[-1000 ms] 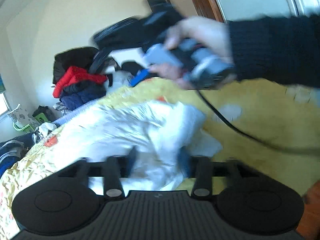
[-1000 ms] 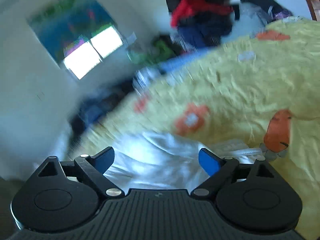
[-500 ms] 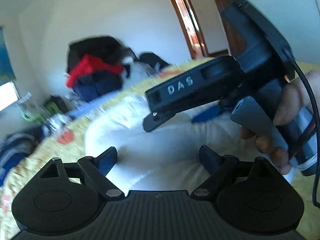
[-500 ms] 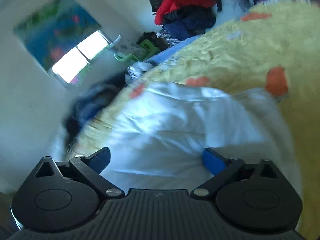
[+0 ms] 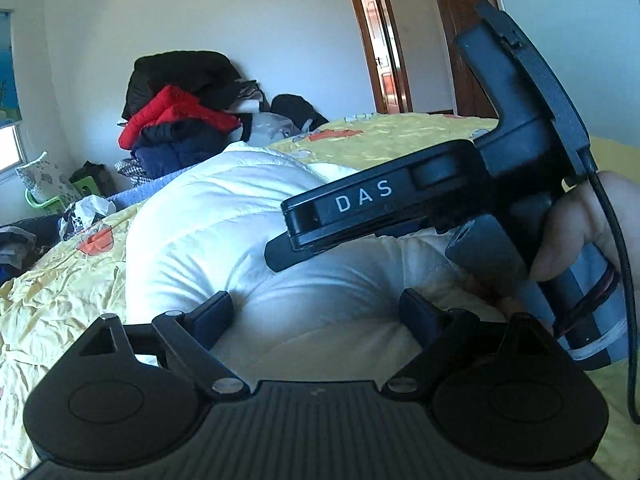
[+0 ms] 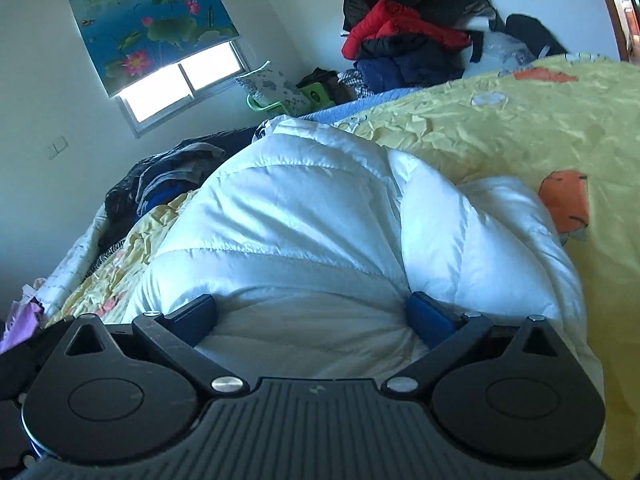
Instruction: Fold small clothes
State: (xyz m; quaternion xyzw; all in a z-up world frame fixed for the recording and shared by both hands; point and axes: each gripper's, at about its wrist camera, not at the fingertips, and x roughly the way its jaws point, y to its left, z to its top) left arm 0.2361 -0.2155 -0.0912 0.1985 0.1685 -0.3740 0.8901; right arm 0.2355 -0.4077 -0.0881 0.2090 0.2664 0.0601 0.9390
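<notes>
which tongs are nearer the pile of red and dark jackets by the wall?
Cannot tell. Left tongs and right tongs both sit open on the white puffer jacket, far from the pile.

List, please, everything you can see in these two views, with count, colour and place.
puffy jacket: one, white, bunched on the bed right in front of both grippers
bedspread: one, yellow with orange patches, under the jacket
clothes pile: one, black, red and navy, by the far wall
roller blind: one, blue with lotus print, half down over the window
green chair: one, below the window, a patterned cushion on it
dark clothes: one heap, at the bed's window-side edge
doorway: one, brown frame, far wall
left gripper: open, fingers either side of a jacket fold
right gripper: open, against the jacket
right hand: holding the right gripper's handle
</notes>
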